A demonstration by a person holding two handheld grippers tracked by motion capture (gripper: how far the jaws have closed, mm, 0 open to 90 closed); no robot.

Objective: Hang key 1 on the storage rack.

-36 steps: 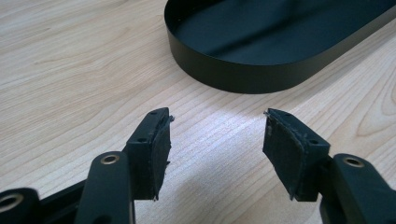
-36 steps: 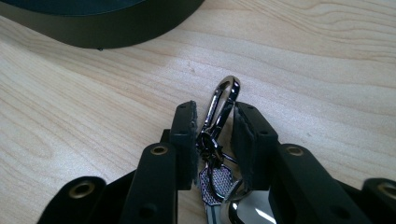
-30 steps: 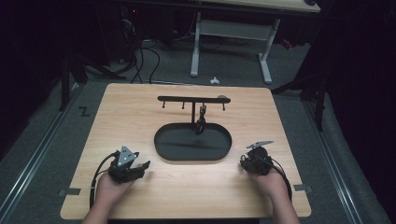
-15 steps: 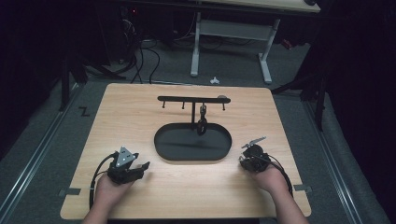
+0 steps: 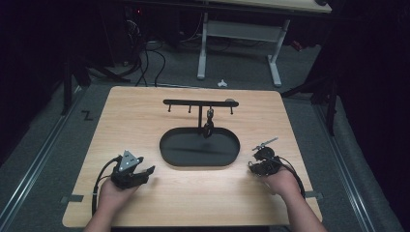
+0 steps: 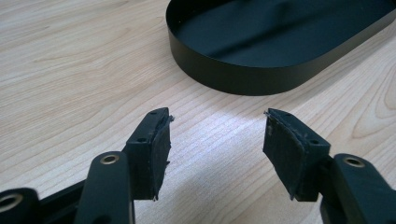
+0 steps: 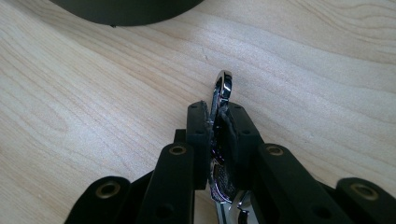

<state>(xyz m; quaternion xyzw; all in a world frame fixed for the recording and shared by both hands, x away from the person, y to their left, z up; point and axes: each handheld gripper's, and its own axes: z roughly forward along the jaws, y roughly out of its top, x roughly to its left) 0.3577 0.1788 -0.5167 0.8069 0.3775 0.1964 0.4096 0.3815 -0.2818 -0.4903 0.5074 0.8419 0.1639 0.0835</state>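
My right gripper (image 5: 257, 153) rests on the table at the right of the black oval tray (image 5: 167, 155). In the right gripper view it (image 7: 215, 116) is shut on a shiny chrome metal piece (image 7: 224, 86) whose ring end sticks out past the fingertips, just above the wood. In the high view the chrome piece (image 5: 267, 142) shows as a thin silver bar. My left gripper (image 5: 146, 164) lies at the tray's left front. Its jaws (image 6: 217, 135) stand wide open with bare wood between them, and the tray (image 6: 233, 79) is just ahead.
Behind the tray stands a black rack (image 5: 198, 102) with several hooks, and a small dark item (image 5: 209, 126) hangs from one over the tray. The tray's edge (image 7: 121, 11) lies close ahead of the right gripper. A desk frame and cables stand beyond the wooden table (image 5: 135, 121).
The right gripper has edged slightly left, toward the tray. The left gripper has stayed where it was.
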